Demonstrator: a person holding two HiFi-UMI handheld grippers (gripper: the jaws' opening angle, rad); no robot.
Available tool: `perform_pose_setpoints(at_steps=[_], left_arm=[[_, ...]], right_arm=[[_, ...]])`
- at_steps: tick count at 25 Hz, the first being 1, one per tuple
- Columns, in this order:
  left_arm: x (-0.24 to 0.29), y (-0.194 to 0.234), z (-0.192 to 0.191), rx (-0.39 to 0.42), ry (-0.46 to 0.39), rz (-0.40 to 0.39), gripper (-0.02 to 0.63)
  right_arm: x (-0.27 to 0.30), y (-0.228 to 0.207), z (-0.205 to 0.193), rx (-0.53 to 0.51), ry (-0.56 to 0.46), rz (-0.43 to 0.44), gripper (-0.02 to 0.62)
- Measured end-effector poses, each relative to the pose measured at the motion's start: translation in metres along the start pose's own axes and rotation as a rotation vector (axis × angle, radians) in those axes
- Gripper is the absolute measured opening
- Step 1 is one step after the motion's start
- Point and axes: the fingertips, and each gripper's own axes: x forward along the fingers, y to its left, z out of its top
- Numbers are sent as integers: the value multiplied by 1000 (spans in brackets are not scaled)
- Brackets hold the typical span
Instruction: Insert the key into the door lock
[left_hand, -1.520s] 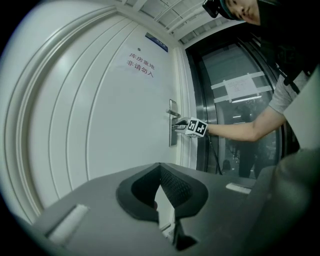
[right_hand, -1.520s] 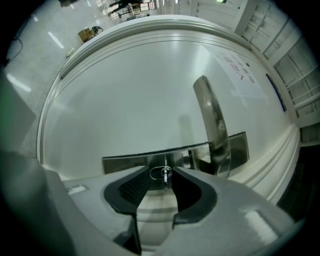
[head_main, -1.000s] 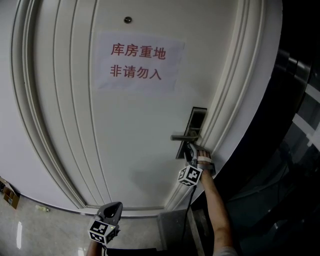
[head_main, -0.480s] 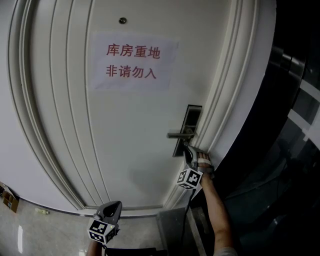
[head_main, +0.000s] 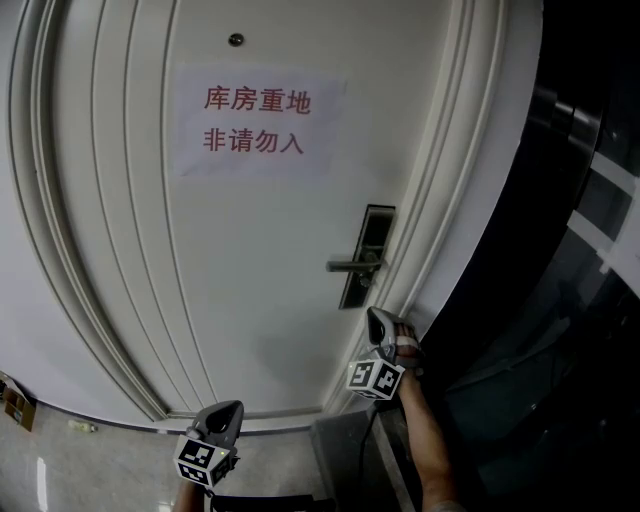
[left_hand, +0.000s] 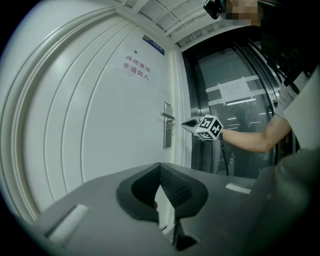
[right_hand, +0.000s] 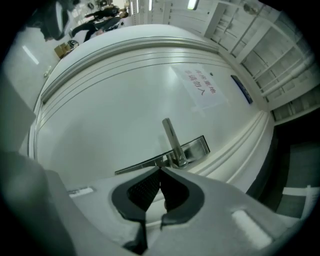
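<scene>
The dark lock plate (head_main: 372, 240) with its lever handle (head_main: 350, 265) sits at the right edge of the white door (head_main: 250, 250). My right gripper (head_main: 373, 314) hangs just below the plate, a little off the door and pointing at it. Its jaws have just been closing and now meet with nothing between them. In the right gripper view the handle (right_hand: 172, 137) and plate (right_hand: 197, 148) show just past the right gripper (right_hand: 160, 169). No key is visible in any view. My left gripper (head_main: 233, 408) is low near the floor, shut and empty, seen also in its own view as the left gripper (left_hand: 160, 165).
A paper sign (head_main: 255, 120) with red characters is taped to the door under a peephole (head_main: 236, 40). The moulded door frame (head_main: 450, 200) runs right of the lock. Dark glass panels (head_main: 580, 250) stand further right. A cardboard box (head_main: 12, 408) lies on the floor at left.
My right gripper has drawn back and down from the lock plate, and its jaws have gone from open to shut. The left gripper has stayed put.
</scene>
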Motion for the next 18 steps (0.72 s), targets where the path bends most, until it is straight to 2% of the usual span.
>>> perform_pose_setpoints(at_steps=[8,18], left_arm=[[5,-3,-1,-3,-4,-14,2],[7,-8,-3,-7,3,-37,2]], right_arm=[[-51,1,8,229,-4,-22,3],[-96,31,9,559,-10,24,3]])
